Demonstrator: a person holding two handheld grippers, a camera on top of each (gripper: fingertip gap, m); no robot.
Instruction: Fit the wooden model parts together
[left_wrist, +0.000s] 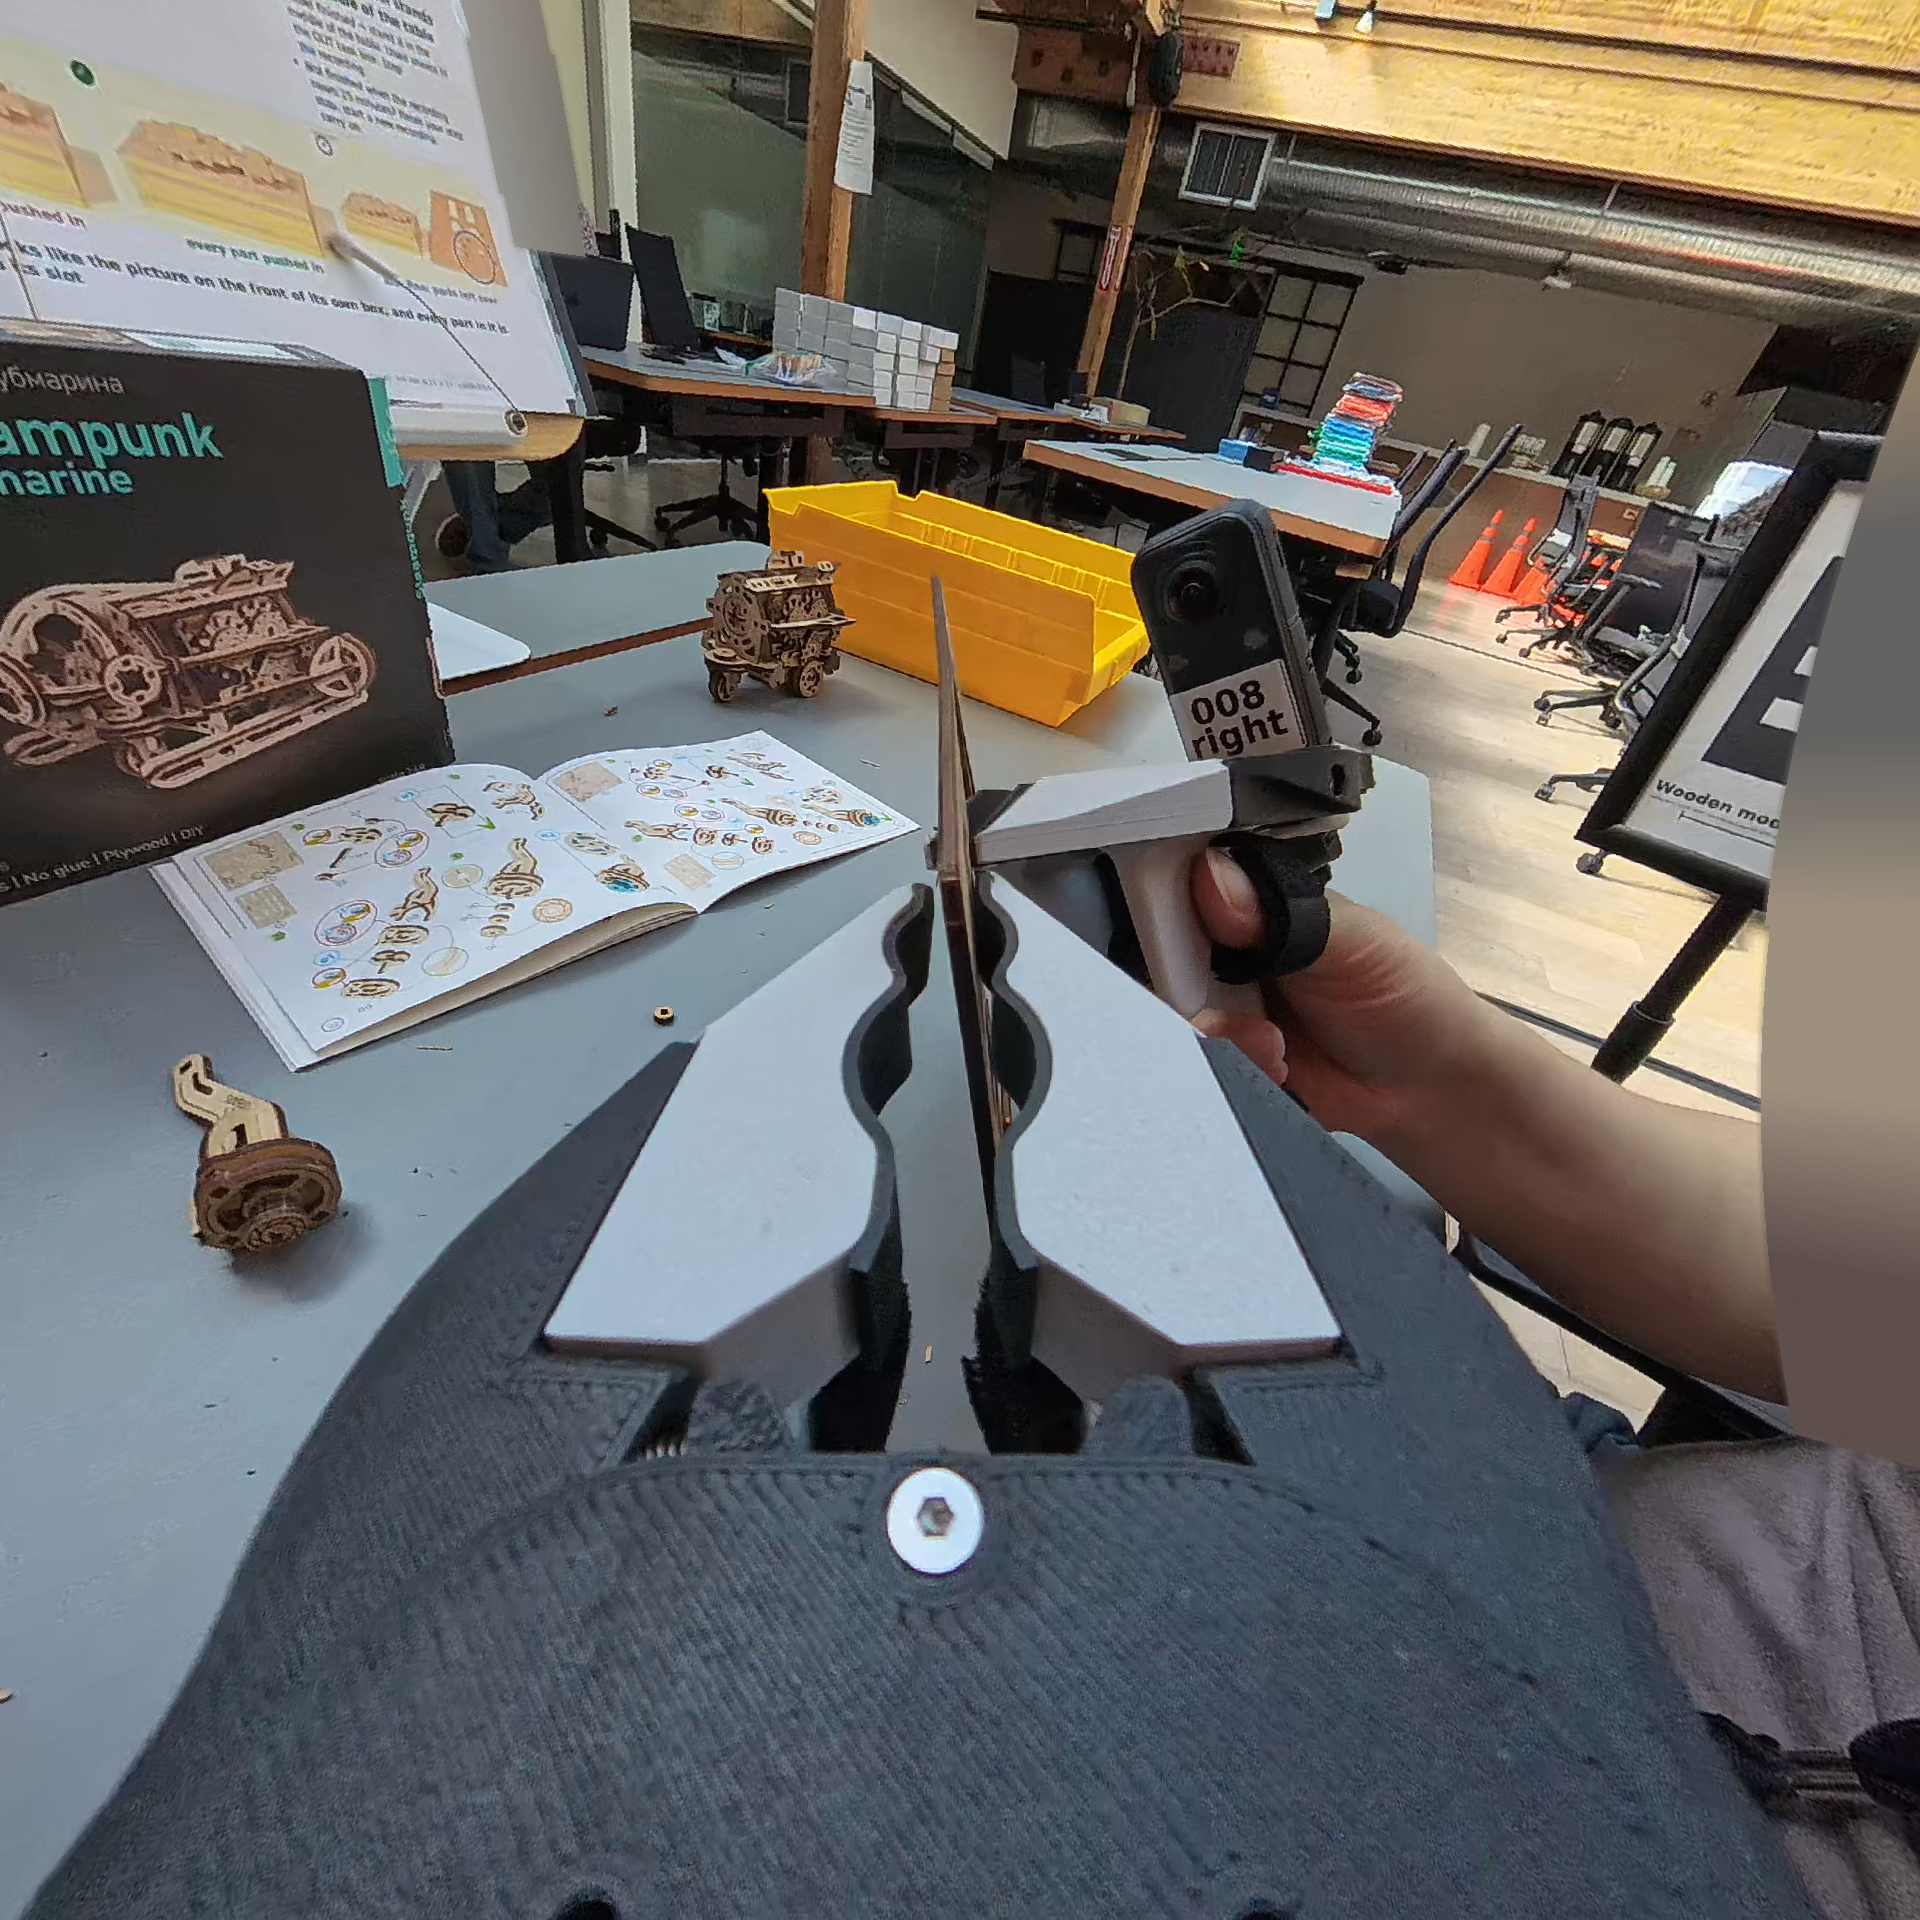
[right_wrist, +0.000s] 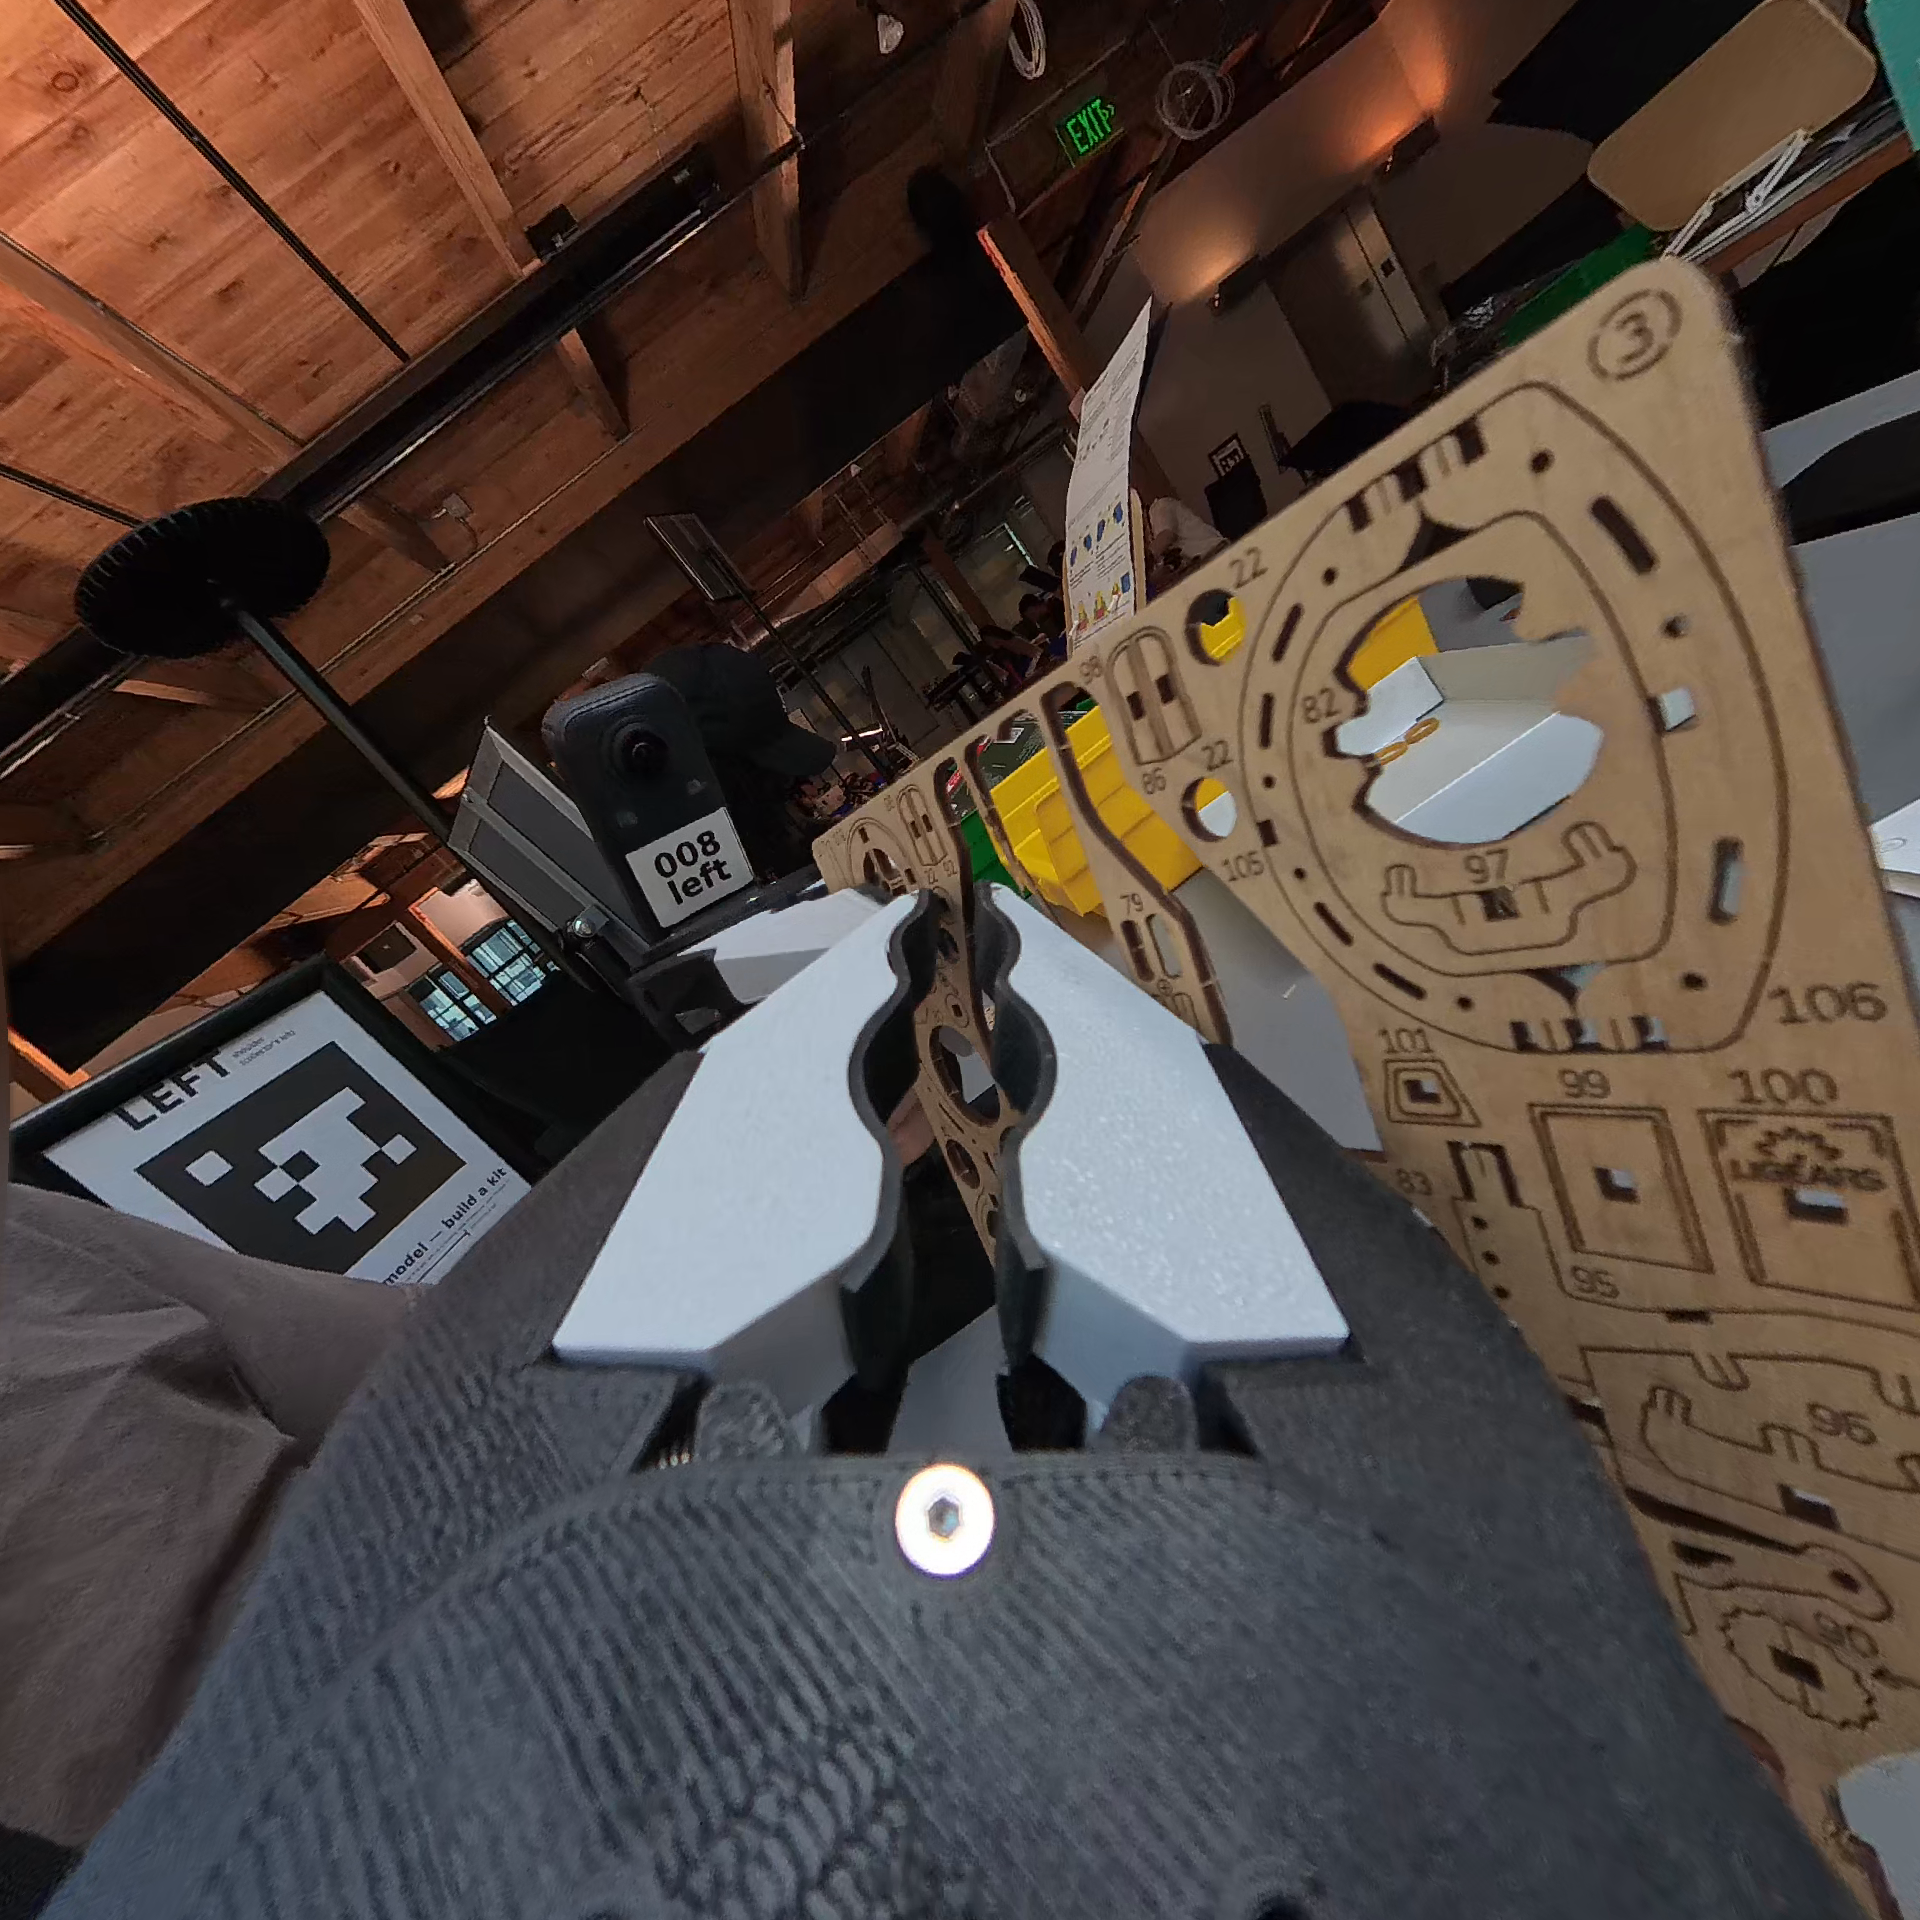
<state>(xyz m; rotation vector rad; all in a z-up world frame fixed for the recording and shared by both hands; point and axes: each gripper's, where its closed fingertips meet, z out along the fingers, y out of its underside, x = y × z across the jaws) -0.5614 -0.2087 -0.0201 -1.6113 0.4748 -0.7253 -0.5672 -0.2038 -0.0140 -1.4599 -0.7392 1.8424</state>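
- Here, the left gripper (left_wrist: 958, 914) is clamped on a thin plywood sheet (left_wrist: 961, 831), seen edge-on, upright, sticking up past the fingertips.
- Right gripper (left_wrist: 951, 840) comes in from the right side in the left wrist view; its tip meets the sheet's edge just above the left gripper's fingers (left_wrist: 810, 1049). A hand (left_wrist: 1340, 1008) holds its grip.
- In the right wrist view, the right gripper (right_wrist: 961, 920) is closed on a small cut wooden piece (right_wrist: 961, 1091) w/ round holes; the piece sits between the pads.
- Sheet (right_wrist: 1538, 935) fills the right half of that view, tilted, w/ laser-cut part outlines and several holes where parts are out.
- Left gripper's camera (right_wrist: 644, 769) shows beyond, to the left of the sheet.
- On the grey table (left_wrist: 125, 1195): open booklet (left_wrist: 540, 873), a kit box (left_wrist: 197, 613) behind it, a part-built wooden piece w/ a wheel (left_wrist: 255, 1164) near left, a small finished model (left_wrist: 774, 623) farther back, a yellow bin (left_wrist: 966, 597) beside it.
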